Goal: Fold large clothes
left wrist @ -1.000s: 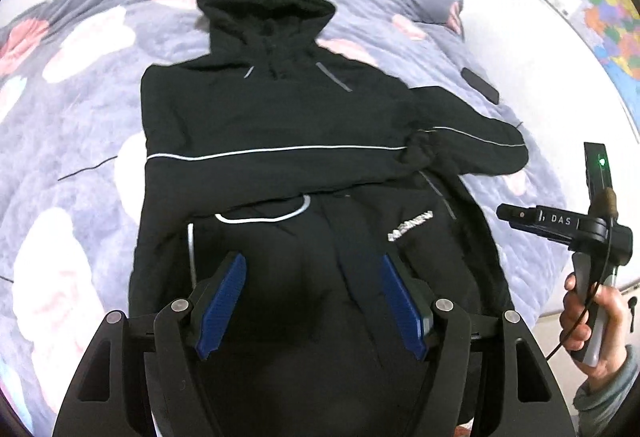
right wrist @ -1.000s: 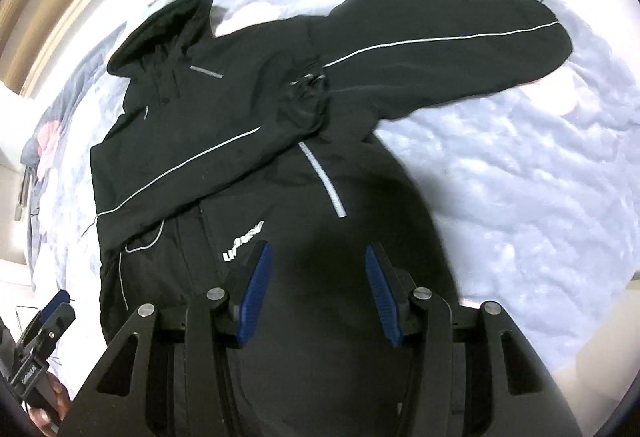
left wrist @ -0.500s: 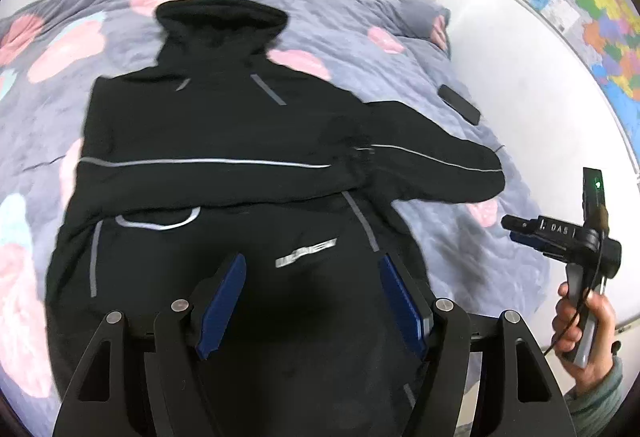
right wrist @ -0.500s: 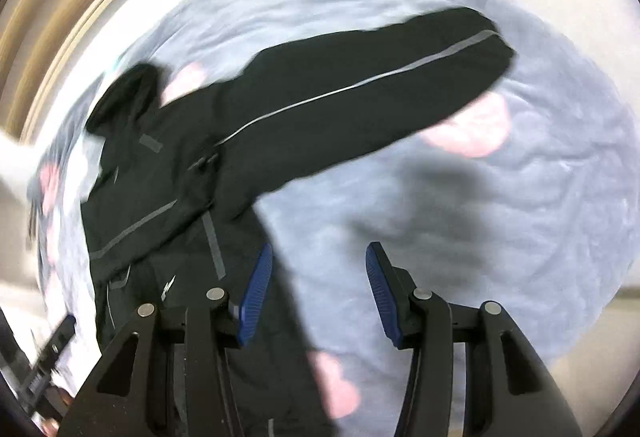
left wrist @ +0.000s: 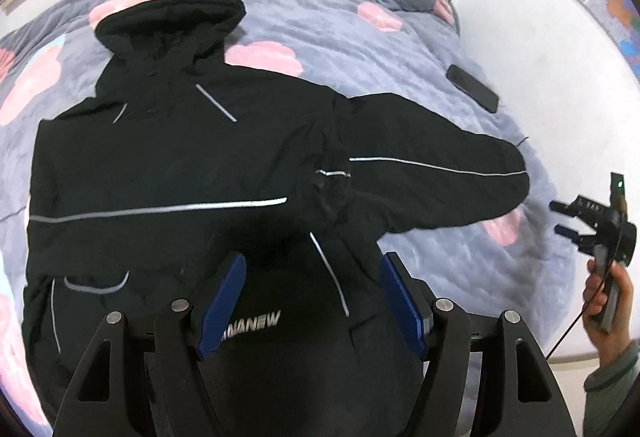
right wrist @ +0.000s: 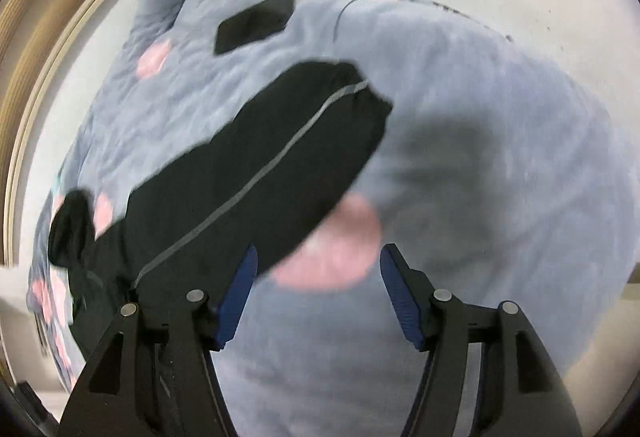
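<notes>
The black jacket (left wrist: pixel 172 173) lies flat on the bed (left wrist: pixel 360 49), white "ANANEW" lettering (left wrist: pixel 250 327) on its front. The left claw (left wrist: pixel 312 301) gapes empty above it. The right claw (right wrist: pixel 316 293), jaws just widening, holds nothing over the outstretched sleeve (right wrist: pixel 256 165); only its view shows the phone (right wrist: pixel 254 23) close.
</notes>
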Motion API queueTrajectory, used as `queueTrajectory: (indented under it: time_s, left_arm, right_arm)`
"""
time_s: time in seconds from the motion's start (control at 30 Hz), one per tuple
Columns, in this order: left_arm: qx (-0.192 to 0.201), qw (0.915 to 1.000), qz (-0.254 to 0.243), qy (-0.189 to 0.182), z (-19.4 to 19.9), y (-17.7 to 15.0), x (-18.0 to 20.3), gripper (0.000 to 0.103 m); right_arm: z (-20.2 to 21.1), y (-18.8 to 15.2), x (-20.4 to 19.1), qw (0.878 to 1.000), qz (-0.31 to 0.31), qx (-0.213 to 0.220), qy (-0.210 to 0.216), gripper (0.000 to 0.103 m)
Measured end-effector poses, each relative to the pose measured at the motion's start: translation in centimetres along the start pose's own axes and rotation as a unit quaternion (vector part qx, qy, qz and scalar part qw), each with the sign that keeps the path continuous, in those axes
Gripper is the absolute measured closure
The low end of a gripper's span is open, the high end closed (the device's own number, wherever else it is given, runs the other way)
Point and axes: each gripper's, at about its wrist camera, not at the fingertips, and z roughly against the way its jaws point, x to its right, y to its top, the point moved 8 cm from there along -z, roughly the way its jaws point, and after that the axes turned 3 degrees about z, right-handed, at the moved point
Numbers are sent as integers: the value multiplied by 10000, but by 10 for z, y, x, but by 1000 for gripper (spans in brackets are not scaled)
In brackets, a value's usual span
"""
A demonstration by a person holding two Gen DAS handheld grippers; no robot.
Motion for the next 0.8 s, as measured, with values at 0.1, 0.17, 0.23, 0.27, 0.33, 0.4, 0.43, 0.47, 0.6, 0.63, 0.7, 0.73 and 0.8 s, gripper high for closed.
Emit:
queueTrajectory:
  time_s: [0.1,0.17,0.23,0.27,0.33,0.4,0.43,0.47,0.6,0.63,0.7,0.73,0.8]
  left_arm:
    - [-121,9998,-38,140,-19,14,1,32]
    - [-204,9996,11,206,-32,22,-2,32]
    - [-313,9992,81,244,-48,30,-7,32]
    - [-344,9990,107,261,-54,32,-9,32]
    - [-456,9982,216,333,-71,39,-17,32]
    - [-527,9974,333,354,-85,45,-23,32]
    - [-540,9972,391,325,-92,49,-25,32]
    - [-546,9972,430,286,-97,52,-26,32]
    - [-639,9965,494,208,-126,65,-27,32]
    - [-706,9962,471,196,-136,66,-26,32]
    - [-929,9944,462,221,-158,62,-26,32]
    - [-1030,9932,505,200,-169,60,-27,32]
    - [-1063,9924,598,172,-180,58,-30,32]
  right_arm:
    - [-26,33,12,9998,-216,43,-13,35]
    - [-43,47,19,9993,-370,21,-51,35]
    - [-60,57,26,9987,-511,-29,-74,35]
    - [-70,62,31,9981,-601,-76,-87,36]
    - [-86,67,39,9968,-771,-151,-115,35]
    - [-99,70,46,9958,-896,-192,-57,30]
    - [-104,71,48,9955,-930,-195,-8,25]
    - [-110,72,49,9953,-949,-195,21,23]
    - [-123,76,47,9958,-877,-241,42,17]
    - [-125,76,46,9959,-863,-247,47,16]
    - [-128,77,45,9961,-835,-266,30,15]
    - [-129,77,45,9961,-833,-274,42,14]
    - [-128,76,45,9957,-876,-281,122,14]
